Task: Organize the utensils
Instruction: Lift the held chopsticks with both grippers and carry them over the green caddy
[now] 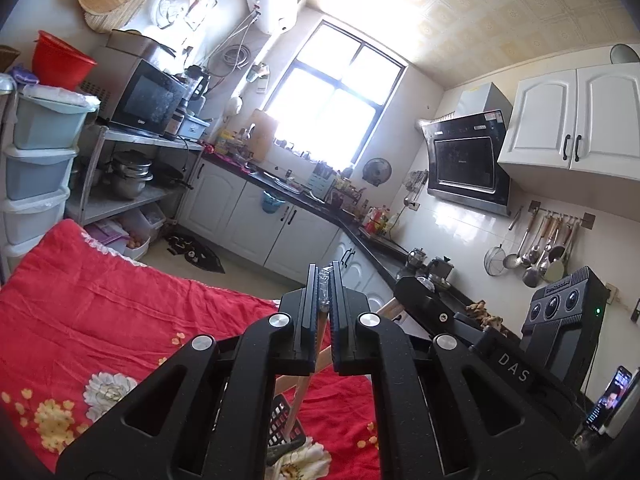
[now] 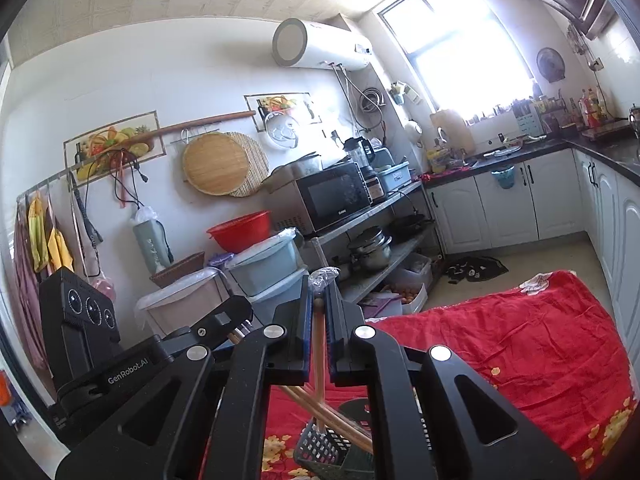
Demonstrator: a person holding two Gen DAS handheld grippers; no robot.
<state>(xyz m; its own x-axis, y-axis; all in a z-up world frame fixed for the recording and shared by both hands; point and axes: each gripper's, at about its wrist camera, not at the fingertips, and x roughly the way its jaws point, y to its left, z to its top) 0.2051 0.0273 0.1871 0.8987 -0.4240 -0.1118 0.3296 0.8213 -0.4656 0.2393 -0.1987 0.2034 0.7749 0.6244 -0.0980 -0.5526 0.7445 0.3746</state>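
Lowering chopsticks into basket (image 2: 324, 450) | left tool (image 1: 323, 300) clamped on wrapped chopstick (image 1: 308, 380) | right tool (image 2: 319, 312) clamped on chopstick (image 2: 319, 360) | next: seat tips in basket, then release

My black tongs (image 1: 324, 300) are over a red cloth (image 1: 120, 304) with white and yellow flowers; beside it sits a dark green basket (image 2: 320, 448) with tan chopsticks (image 2: 318, 360).
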